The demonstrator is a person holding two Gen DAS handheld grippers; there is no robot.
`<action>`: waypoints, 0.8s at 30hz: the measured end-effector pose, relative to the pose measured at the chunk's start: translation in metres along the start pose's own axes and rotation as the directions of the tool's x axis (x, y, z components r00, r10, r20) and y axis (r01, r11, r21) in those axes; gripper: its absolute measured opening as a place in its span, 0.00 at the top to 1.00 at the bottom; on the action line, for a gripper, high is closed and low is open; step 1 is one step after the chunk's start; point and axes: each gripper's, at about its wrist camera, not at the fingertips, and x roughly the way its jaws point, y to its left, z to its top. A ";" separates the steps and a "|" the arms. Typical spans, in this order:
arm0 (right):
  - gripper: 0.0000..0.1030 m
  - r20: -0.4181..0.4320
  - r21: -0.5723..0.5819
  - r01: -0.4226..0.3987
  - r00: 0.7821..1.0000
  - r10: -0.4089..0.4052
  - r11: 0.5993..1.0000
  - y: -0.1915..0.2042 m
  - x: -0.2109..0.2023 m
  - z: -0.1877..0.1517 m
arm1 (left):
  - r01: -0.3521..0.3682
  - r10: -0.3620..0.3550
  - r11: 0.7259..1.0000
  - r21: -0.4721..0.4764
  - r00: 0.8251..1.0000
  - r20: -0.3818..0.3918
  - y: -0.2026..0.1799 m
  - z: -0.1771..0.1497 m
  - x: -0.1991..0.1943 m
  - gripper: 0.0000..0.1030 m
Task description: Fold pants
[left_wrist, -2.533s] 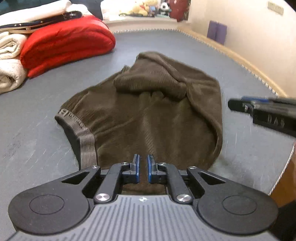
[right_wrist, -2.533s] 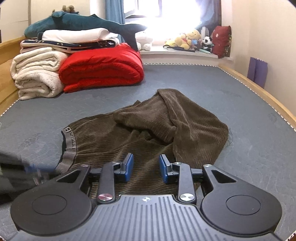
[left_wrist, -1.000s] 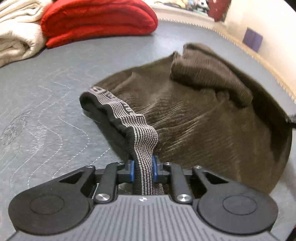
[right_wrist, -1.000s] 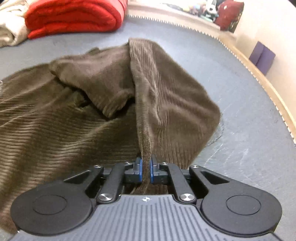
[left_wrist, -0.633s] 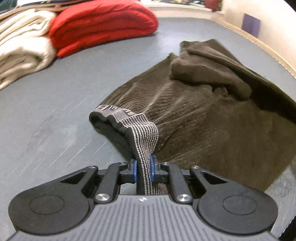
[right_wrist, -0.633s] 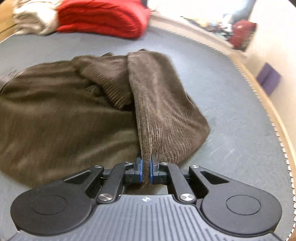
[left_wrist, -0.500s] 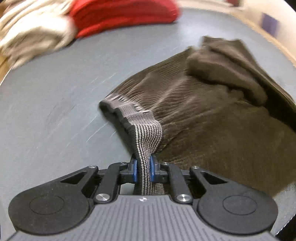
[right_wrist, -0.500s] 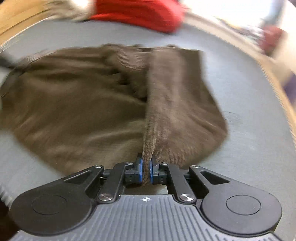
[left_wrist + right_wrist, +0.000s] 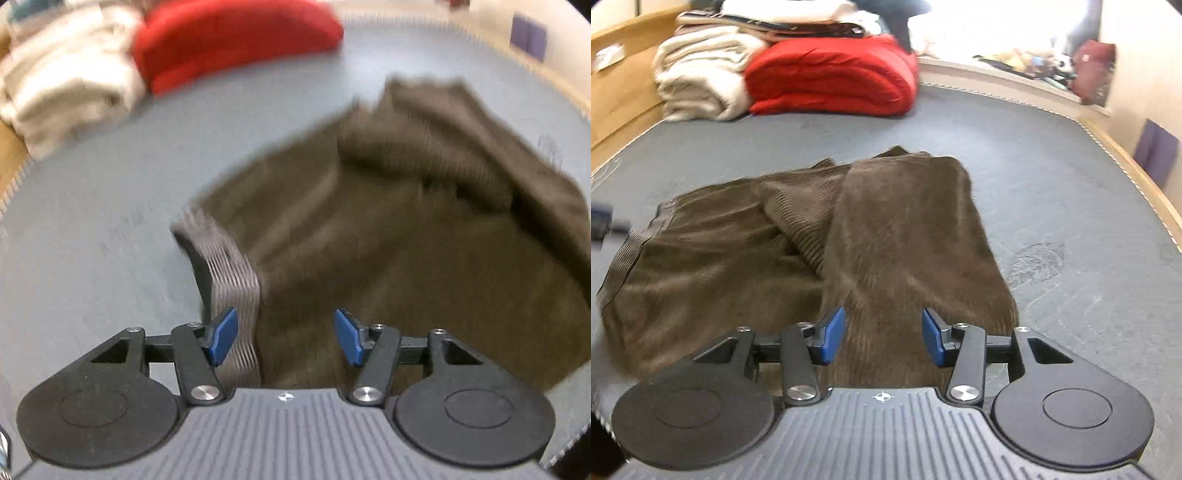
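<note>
Both grippers just let go: left gripper (image 9: 284,338) and right gripper (image 9: 883,340) spread apart over the brown pants (image 9: 894,236) (waistband (image 9: 236,291) lower left, blurry).

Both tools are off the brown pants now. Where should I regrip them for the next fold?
Probably the striped waistband on the pants: it is a firm raised edge right by the open left tool. Come from the near side, one jaw under the band.
</note>
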 end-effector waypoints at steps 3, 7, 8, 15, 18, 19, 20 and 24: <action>0.53 -0.040 -0.062 0.015 0.999 -0.018 0.998 0.009 0.020 -0.008 | 0.059 -0.063 0.994 -0.091 0.997 -0.047 0.013 0.006 0.015 0.61; 0.53 -0.083 -0.092 0.007 0.996 -0.014 0.996 0.029 0.053 0.002 | 0.106 -0.115 0.986 -0.132 0.991 -0.062 0.017 0.012 0.025 0.96; 0.53 -0.084 -0.084 -0.002 0.996 -0.005 0.996 0.034 0.059 0.007 | 0.103 -0.112 0.988 -0.119 0.991 -0.072 0.013 0.008 0.029 0.96; 0.50 -0.082 -0.097 -0.007 0.997 -0.001 0.995 0.068 0.098 0.033 | 0.149 -0.162 0.983 -0.104 0.978 -0.128 0.009 0.000 0.052 0.95; 0.50 -0.108 -0.138 0.058 0.991 -0.073 0.989 0.077 0.116 0.036 | 0.144 -0.157 0.985 -0.099 0.977 -0.142 0.011 -0.003 0.054 0.95; 0.50 -0.118 -0.152 0.088 0.987 -0.107 0.984 0.079 0.122 0.036 | 0.146 -0.159 0.984 -0.100 0.977 -0.144 0.012 -0.003 0.053 0.94; 0.50 -0.124 -0.162 0.115 0.983 -0.135 0.980 0.080 0.127 0.036 | 0.149 -0.162 0.984 -0.099 0.976 -0.143 0.012 -0.003 0.052 0.94; 0.59 -0.137 -0.130 0.139 0.978 -0.156 0.982 0.076 0.134 0.038 | 0.149 -0.161 0.985 -0.090 0.976 -0.150 0.010 -0.004 0.051 0.94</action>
